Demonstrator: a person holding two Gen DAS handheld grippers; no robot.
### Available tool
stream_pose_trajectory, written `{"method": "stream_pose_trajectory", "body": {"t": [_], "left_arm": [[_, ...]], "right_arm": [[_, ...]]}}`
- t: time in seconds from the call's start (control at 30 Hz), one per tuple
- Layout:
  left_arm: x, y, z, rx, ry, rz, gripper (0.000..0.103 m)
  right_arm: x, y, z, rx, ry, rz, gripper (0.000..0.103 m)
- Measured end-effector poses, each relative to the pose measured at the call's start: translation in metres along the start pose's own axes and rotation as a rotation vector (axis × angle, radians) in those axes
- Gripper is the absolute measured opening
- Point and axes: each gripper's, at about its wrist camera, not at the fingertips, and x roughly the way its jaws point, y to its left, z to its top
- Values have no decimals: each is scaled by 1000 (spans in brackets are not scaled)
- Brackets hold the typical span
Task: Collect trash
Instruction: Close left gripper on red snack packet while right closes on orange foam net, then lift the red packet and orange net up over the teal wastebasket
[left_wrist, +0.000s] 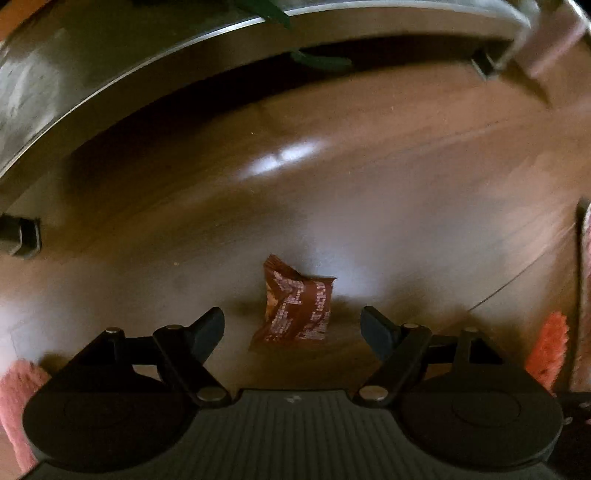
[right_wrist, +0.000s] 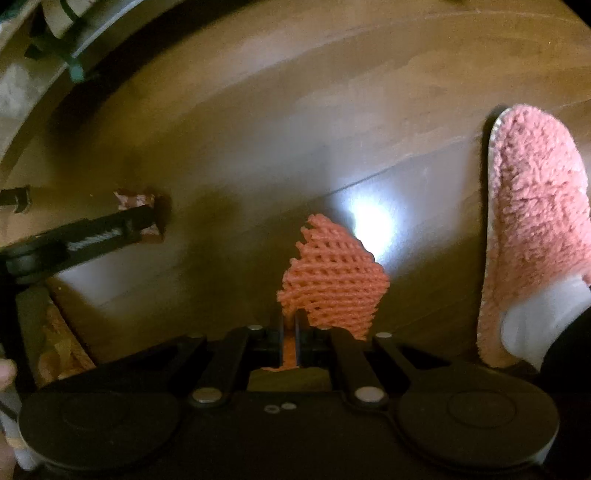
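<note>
A crumpled brown snack wrapper (left_wrist: 295, 306) lies on the wooden floor. My left gripper (left_wrist: 291, 325) is open, its jaws set wide on either side of the wrapper, just above it. In the right wrist view the wrapper (right_wrist: 136, 201) shows at the left, partly behind the left gripper's finger (right_wrist: 110, 229). My right gripper (right_wrist: 290, 325) is shut on a piece of pink foam fruit netting (right_wrist: 332, 277), which sticks out forward past the jaws above the floor. The netting's edge also shows in the left wrist view (left_wrist: 546, 347) at the right.
A low grey table edge (left_wrist: 110, 92) curves across the top, with a dark gap beneath it and black feet (left_wrist: 22, 236). A foot in a pink fluffy slipper (right_wrist: 535, 221) stands on the floor at the right. Another slipper (left_wrist: 18, 398) shows at lower left.
</note>
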Motion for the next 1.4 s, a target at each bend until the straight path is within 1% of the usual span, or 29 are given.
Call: {"method": "stream_pose_trajectory", "body": {"t": [0.13,0.2,0.27,0.3,0.37,0.4,0.5,0.57,0.67,0.83,1.03,1.13,1.17,1.2,1.33,1.4], "left_arm": [[10,5,0,-12,16,9,80],[12,7,0,-8,15,15,74],[12,10,-1,-16,20,4,60],[13,11,0,-21,22,1,57],[11,13,-1,-29,24,-8,45],[11,14,-1,-34,25,-13,41],[10,19,0,-57,29,-30,39],[6,23,0,-76,32,-25,39],[-8,33,0,-130,44,-37,39],[-63,48,-4,-208,6,-45,39],[-153,61,-10,-281,-94,-40,38],[-200,61,-16,-290,-166,-31,39],[-215,59,-18,-292,-189,-29,39],[-234,61,-22,-296,-214,-29,39],[-295,64,-38,-322,-303,-29,39],[-321,64,-46,-343,-338,-39,39]], "right_arm": [[11,0,2,11,18,-3,5],[14,1,3,12,21,1,5],[13,2,3,5,20,2,5],[13,3,3,6,20,4,5],[15,1,4,6,20,3,5],[16,0,4,6,20,0,5],[15,-4,4,10,16,-7,5],[12,-2,4,12,9,-12,5],[4,2,1,19,-8,-10,5],[-25,11,-5,-2,-61,24,5],[-83,26,-25,-62,-158,96,5],[-121,36,-39,-129,-217,130,5],[-146,42,-50,-186,-263,153,5],[-146,42,-50,-186,-263,153,5],[-205,56,-73,-320,-368,183,5],[-234,61,-81,-348,-407,209,5]]}}
